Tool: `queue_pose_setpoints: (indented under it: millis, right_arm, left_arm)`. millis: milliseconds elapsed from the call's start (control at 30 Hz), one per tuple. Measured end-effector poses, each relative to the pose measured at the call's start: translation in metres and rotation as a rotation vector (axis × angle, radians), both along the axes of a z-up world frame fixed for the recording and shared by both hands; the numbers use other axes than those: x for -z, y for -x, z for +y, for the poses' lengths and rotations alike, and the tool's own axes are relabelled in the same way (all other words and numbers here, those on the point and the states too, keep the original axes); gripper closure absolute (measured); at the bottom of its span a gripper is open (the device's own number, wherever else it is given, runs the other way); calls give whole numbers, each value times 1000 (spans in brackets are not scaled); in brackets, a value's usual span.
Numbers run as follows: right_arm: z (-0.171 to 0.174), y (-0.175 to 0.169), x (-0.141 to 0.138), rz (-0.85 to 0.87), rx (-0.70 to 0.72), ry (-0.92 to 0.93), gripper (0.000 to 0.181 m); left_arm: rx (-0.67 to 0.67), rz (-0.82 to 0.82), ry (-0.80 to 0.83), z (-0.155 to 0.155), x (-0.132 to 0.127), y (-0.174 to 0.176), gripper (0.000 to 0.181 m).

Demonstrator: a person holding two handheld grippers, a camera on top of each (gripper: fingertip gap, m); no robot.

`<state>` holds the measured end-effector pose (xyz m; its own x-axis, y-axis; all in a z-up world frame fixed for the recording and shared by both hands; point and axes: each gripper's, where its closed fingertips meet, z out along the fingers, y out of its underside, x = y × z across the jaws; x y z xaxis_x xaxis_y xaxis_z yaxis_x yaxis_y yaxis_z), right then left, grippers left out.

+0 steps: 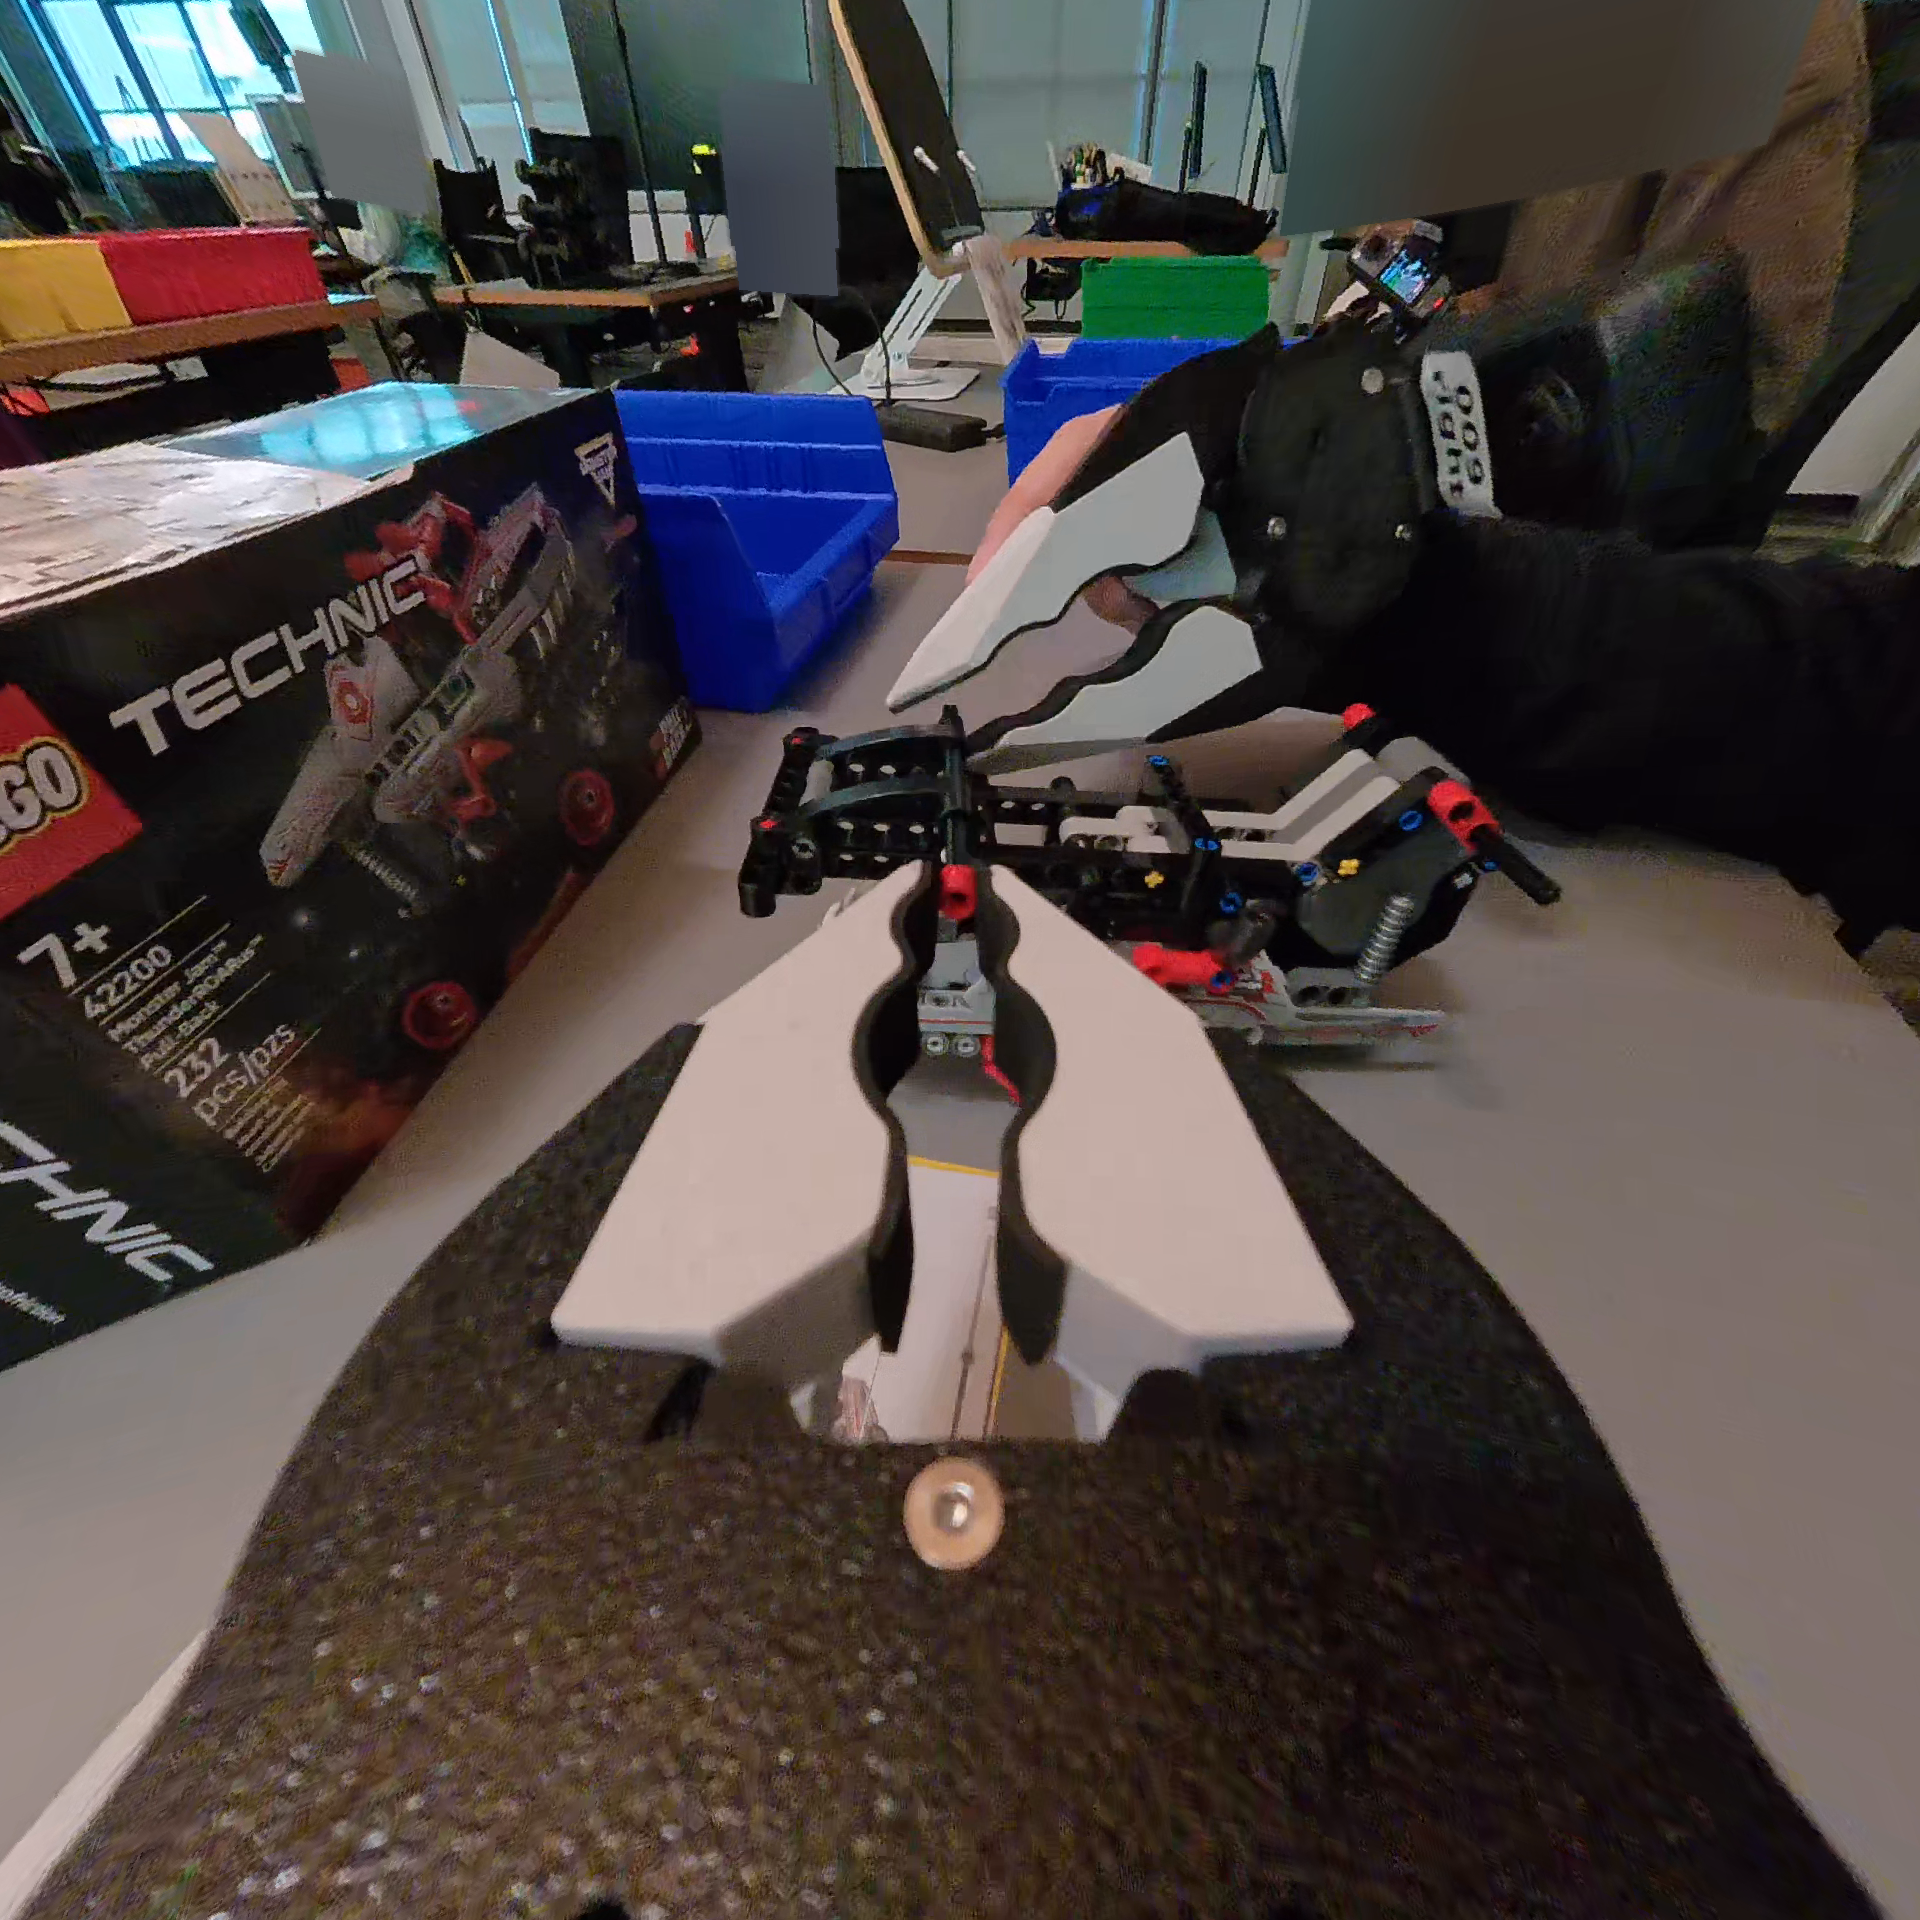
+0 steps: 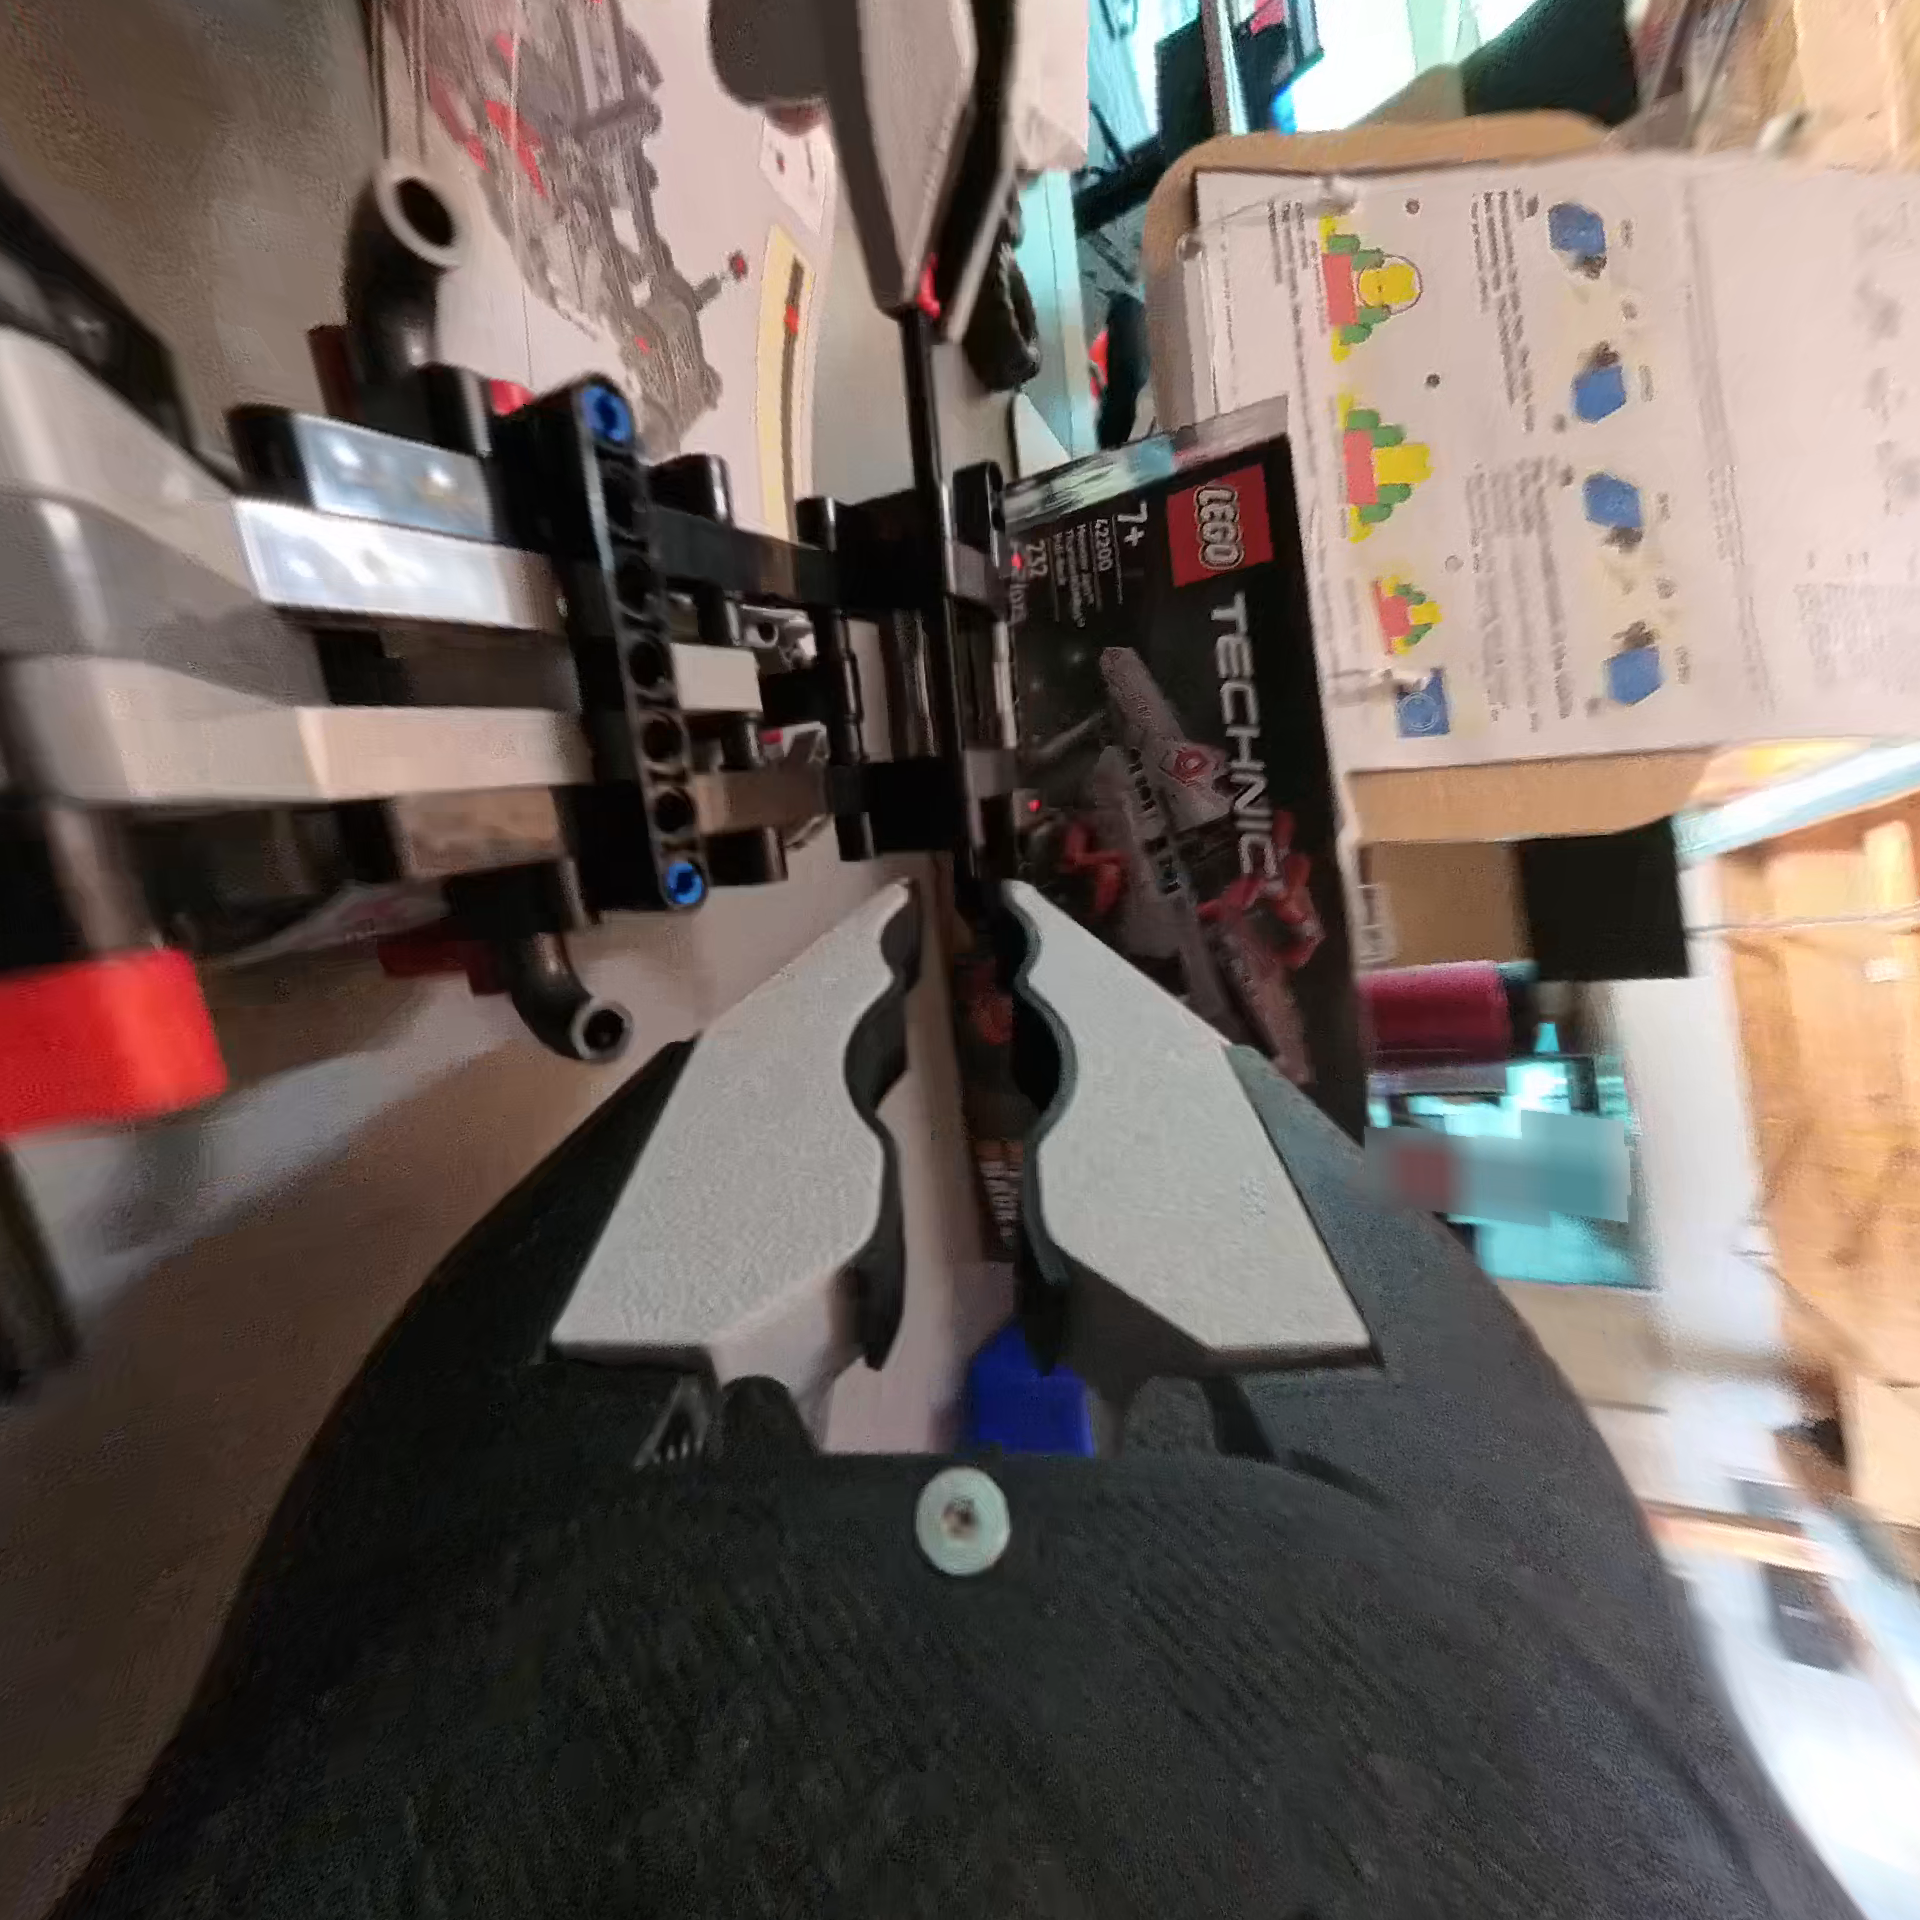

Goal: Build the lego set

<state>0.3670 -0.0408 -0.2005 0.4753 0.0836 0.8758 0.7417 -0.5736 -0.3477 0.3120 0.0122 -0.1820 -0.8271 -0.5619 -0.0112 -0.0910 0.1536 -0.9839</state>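
The partly built model (image 1: 1122, 842), a black, grey and white frame with red and blue pins and a metal spring, lies on the grey table (image 1: 1558, 1195) toward its middle. A thin black axle (image 1: 951, 790) runs through the model's front section, with a small red bush (image 1: 958, 886) on its near end.

The left gripper (image 1: 956, 883) has its fingertips pinched on that red bush, with only the bush between them. The right gripper (image 2: 961, 894) reaches in from the far side of the model, tilted, its fingers (image 1: 1049, 582) parted only slightly near the axle's other end. In the blurred right wrist view the axle lines up with the narrow gap, but whether the tips press on it cannot be told.

The set's box (image 1: 312, 790) stands on the table left of the model. Two blue bins (image 1: 769, 540) sit toward the far edge. The open instruction booklet (image 2: 665, 208) lies under and beside the model.
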Motion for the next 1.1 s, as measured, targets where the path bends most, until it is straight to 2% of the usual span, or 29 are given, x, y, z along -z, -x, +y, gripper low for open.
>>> queue_pose_setpoints:
  millis: [67, 133, 233, 300, 367, 467, 533, 867, 967, 1100]
  right_arm:
    - [-10, -3, 1, 172, 8, -42, 159]
    - [-17, 1, -1, 413, -17, -129, 150]
    - [-15, 22, -17, 815, -160, -297, 137]
    - [-13, 26, -26, 968, -217, -374, 142]
    - [-8, 25, -20, 1057, -217, -382, 146]
    - [1, 32, -9, 1080, -247, -340, 160]
    - [4, 30, -12, 1029, -248, -359, 166]
    - [-4, 27, -22, 938, -254, -377, 164]
    - [-9, 26, -26, 943, -270, -389, 176]
    - [-11, 26, -26, 910, -263, -370, 177]
  left_arm:
    - [1, -10, -8, -2, 0, 0, 177]
    - [19, -18, -10, -4, -2, 2, 177]
    - [28, -41, -47, -6, -2, 3, 177]
    - [46, -55, -55, -8, -2, 4, 177]
    - [60, -67, -61, -9, -2, 4, 177]
    - [75, -66, -69, -10, 0, 4, 177]
    - [88, -71, -79, -12, 0, 5, 177]
    - [75, -75, -85, -11, -1, 5, 177]
    - [75, -77, -85, -11, -1, 5, 177]
    - [82, -78, -84, -12, -1, 5, 177]
